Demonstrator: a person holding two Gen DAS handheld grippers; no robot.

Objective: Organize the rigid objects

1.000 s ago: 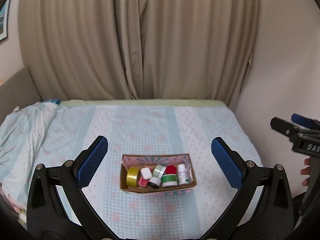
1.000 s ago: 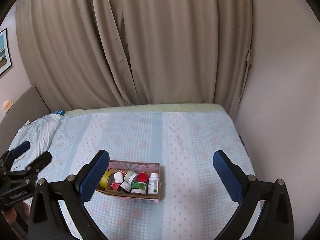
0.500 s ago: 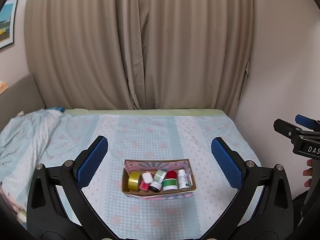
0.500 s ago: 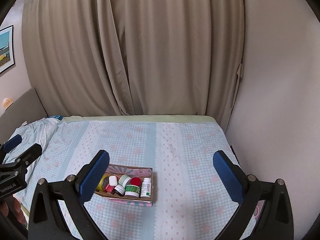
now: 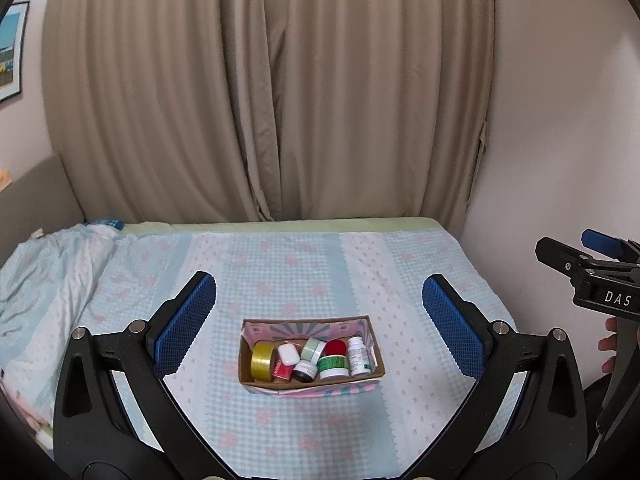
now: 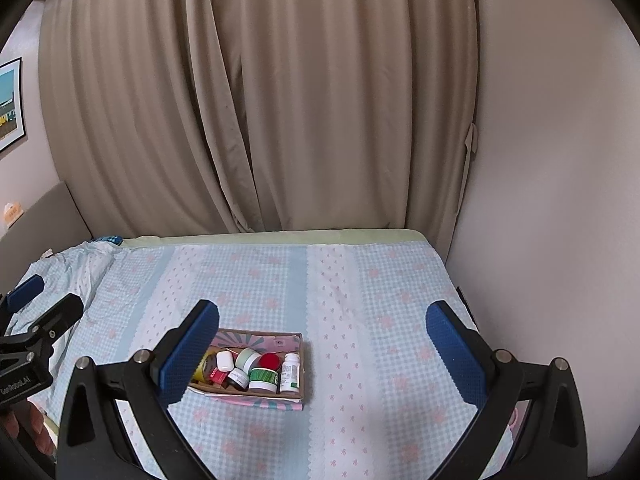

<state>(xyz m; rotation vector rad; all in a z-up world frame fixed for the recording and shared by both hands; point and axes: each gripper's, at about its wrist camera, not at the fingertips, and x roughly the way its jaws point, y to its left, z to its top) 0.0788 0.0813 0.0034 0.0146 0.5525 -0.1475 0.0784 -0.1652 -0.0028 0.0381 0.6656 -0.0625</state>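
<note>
Both grippers, left (image 5: 319,322) and right (image 6: 322,350), hang spread and empty above the bed (image 5: 420,264). Box (image 5: 310,385) sits mid-bed, seemingly packed; next, probably descend for any final tidying.

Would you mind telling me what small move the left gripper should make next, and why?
Probably ease the left gripper forward and down toward the cardboard box. Its jaws stand wide open and empty, well short of the box, and the gold tape roll, jars and white bottle sit crowded inside.
</note>
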